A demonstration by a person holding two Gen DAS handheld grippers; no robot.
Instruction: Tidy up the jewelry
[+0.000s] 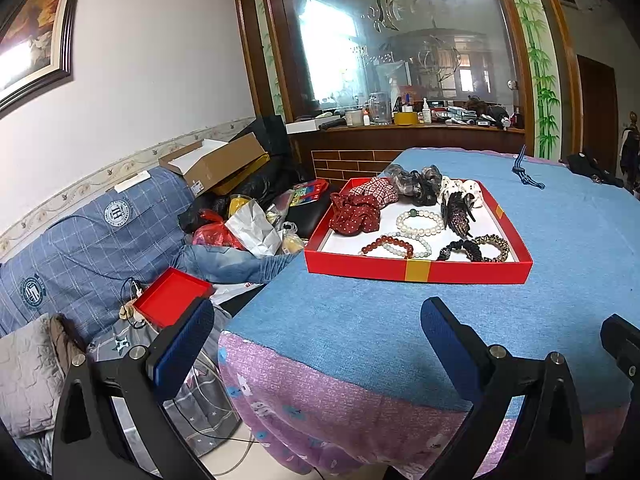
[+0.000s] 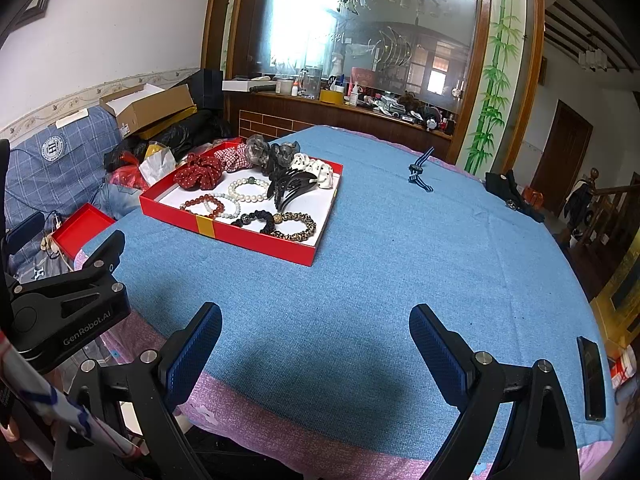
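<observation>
1. Blue cloth covers the table (image 1: 360, 320) in the left wrist view, with a pink flowered layer hanging off the near edge. The left gripper (image 1: 316, 332) hovers at that near edge, jaws spread wide, nothing between them; its left finger hangs past the table's left side, its right finger is over the cloth. Far from it sits the red tray (image 1: 416, 270), and inside lie the red polka-dot scrunchie (image 1: 354, 212) at the far left, the white bead bracelet (image 1: 420, 220) in the middle, the amber bead bracelet (image 1: 386, 245) nearer, the black claw clip (image 1: 456, 210) to the right, and the leopard hair tie (image 1: 494, 248) at the near right corner. A striped blue cord (image 1: 524, 174) lies on the cloth, far right. Off the table's left side, a red lid (image 1: 172, 296) rests on the cluttered blue sofa (image 1: 80, 232).

2. Blue cloth again fills the right wrist view. The right gripper (image 2: 316, 336) is also wide open and holds nothing, both fingers over the near cloth. The tray (image 2: 228, 236) sits far left, the scrunchie (image 2: 200, 172), clip (image 2: 290, 188) and leopard tie (image 2: 298, 228) inside it. The other gripper's black body (image 2: 60, 304) shows at the near left. A dark phone (image 2: 592, 376) lies at the table's near right edge.
</observation>
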